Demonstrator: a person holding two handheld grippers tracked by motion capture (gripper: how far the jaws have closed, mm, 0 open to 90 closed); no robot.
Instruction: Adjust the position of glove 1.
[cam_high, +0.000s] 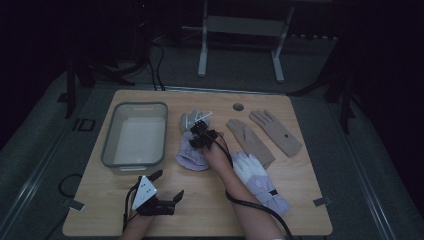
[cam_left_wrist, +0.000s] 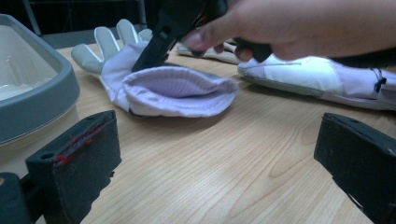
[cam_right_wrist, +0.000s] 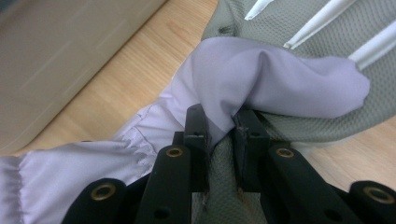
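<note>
The right gripper (cam_right_wrist: 219, 133) is clenched on a pinched-up fold of the lilac glove (cam_high: 192, 150), biting the fabric over the palm so the whole glove can come away in one lift. That glove lies on the bench (cam_high: 210, 210) just beside the grey tub (cam_high: 134, 134), cuff gaping toward the person; my guess is the tub is where it is headed. The left gripper (cam_high: 162, 187) waits released near the front edge, jaws wide with nothing between them, probably held back as a spare hand. Its partner, the second lilac glove (cam_high: 260, 182), lies near the right forearm, and two tan gloves (cam_high: 265, 135) rest farther back.
</note>
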